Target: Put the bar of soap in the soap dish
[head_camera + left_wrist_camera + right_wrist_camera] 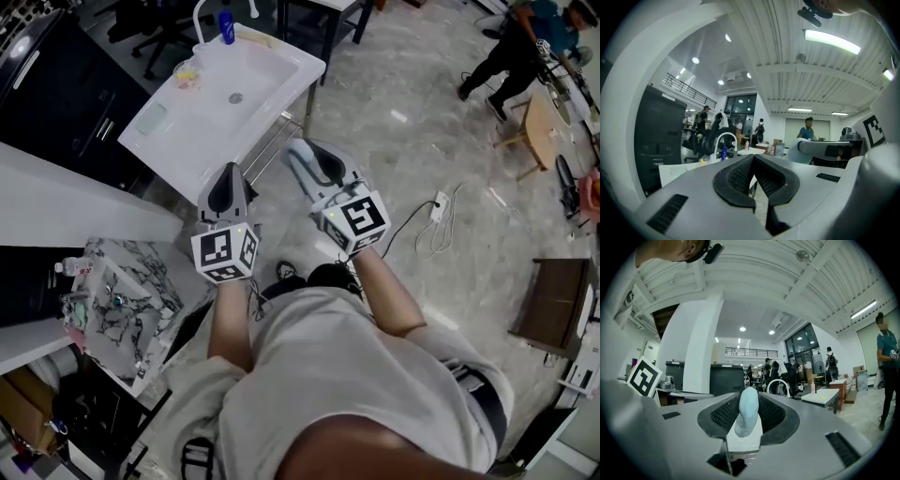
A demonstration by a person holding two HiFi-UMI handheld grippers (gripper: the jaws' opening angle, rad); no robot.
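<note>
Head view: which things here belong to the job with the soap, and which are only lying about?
Belong to the job:
- bar of soap, clamped in the right gripper
- small clear dish on the white sink, probably the soap dish

Only lying about:
- blue bottle at the sink's back edge
- power strip
- marbled board

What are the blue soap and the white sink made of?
Soap: looks like a solid, waxy bar. It is pale blue and dull, with rounded edges.
Sink: probably glazed ceramic or hard plastic. It is white, smooth and a bit glossy, and I can't tell which.
</note>
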